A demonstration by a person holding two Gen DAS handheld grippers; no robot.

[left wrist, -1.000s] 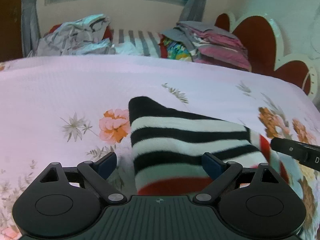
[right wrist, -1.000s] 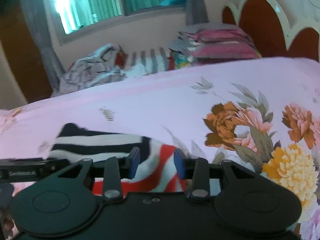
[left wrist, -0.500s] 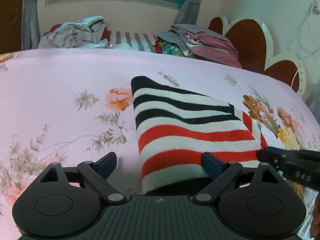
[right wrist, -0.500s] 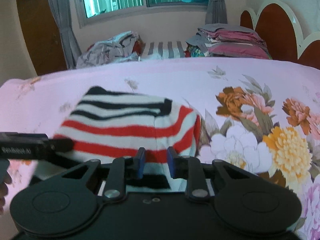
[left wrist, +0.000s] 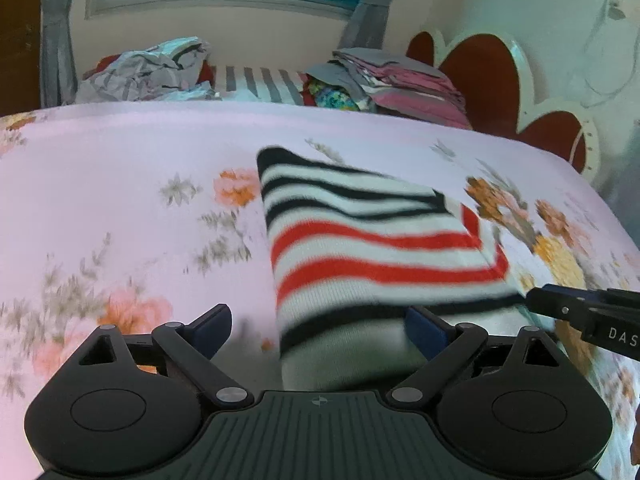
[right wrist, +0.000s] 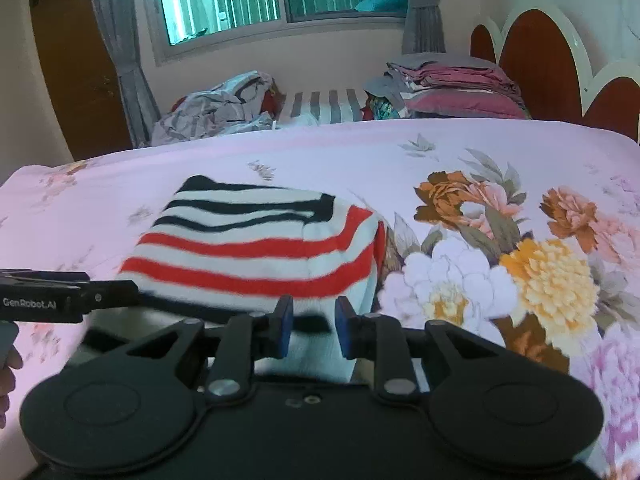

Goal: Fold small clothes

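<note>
Since half second earlier, we drew both grippers back; more of garment's near hem showed. Left gripper point(left wrist: 318, 330) was spread wide, gripping nothing, hem lying between its fingers. Striped garment point(right wrist: 256, 244) lay folded on floral bedsheet point(right wrist: 460, 160). Right gripper point(right wrist: 311, 326) was narrowly parted, cloth in gap, unpinched.

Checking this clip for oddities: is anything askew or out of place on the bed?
Nothing is damaged or spilled. The striped garment lies folded on the floral bedsheet. A crumpled heap of clothes sits beside the neatly folded stack at the far edge.
</note>
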